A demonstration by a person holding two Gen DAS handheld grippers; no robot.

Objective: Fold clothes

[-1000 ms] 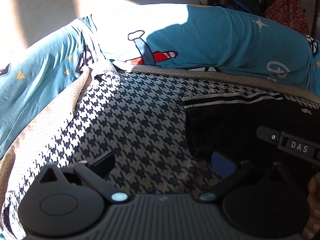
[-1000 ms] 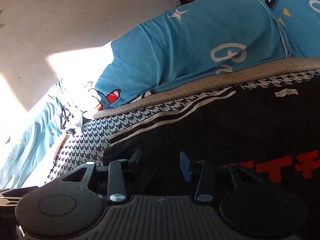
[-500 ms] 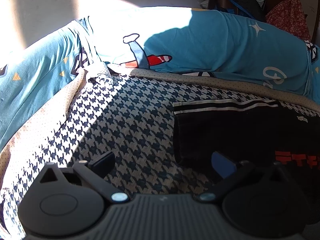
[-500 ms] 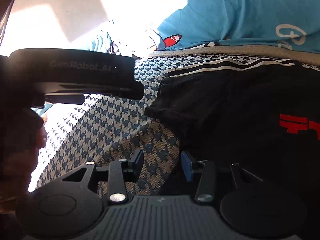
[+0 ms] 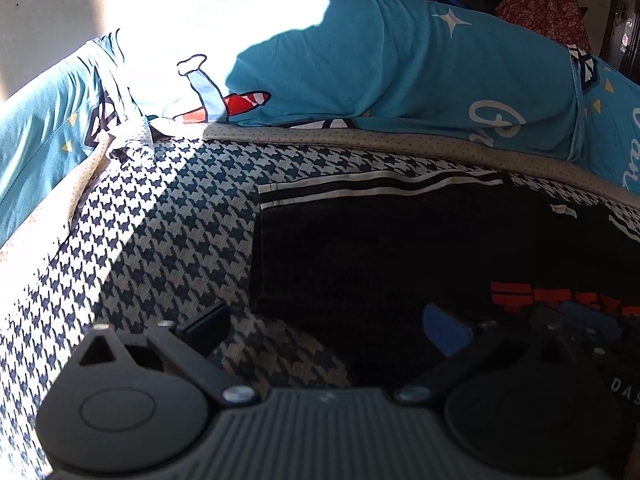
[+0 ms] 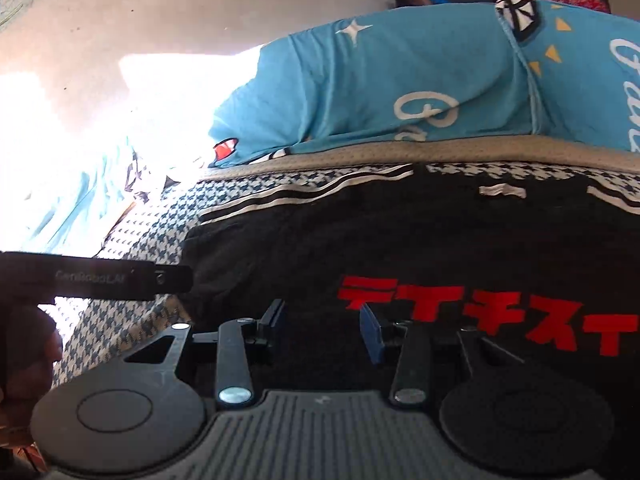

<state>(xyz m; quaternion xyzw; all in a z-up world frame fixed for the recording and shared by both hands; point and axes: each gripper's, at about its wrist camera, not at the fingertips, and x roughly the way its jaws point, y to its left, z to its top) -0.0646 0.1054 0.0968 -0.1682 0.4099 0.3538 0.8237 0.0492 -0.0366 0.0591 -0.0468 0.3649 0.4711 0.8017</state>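
Note:
A black T-shirt point(image 5: 400, 248) with red characters and white-striped sleeve hems lies flat on the houndstooth cover point(image 5: 160, 232). My left gripper point(image 5: 326, 328) is open just above the cover, and the shirt's near left corner lies between and ahead of its fingers. My right gripper point(image 6: 322, 326) hovers over the shirt point(image 6: 400, 236), just left of the red print point(image 6: 480, 316). Its jaws are closing, with black fabric under the gap and nothing pinched. The left gripper's body point(image 6: 120, 276) shows in the right wrist view, held by a hand point(image 6: 24, 340).
A blue cartoon-print quilt point(image 5: 400, 68) bulges along the far side of the cover, behind a beige dotted border point(image 5: 360, 138). A pale wall point(image 6: 160, 12) stands beyond, in bright sun. Dark clothes and red floral fabric point(image 5: 548, 4) pile at the back right.
The left gripper has slid right, up to the shirt's left corner. The right gripper has shifted over the shirt, so the red print is nearer. The left gripper now sits lower and smaller in its view.

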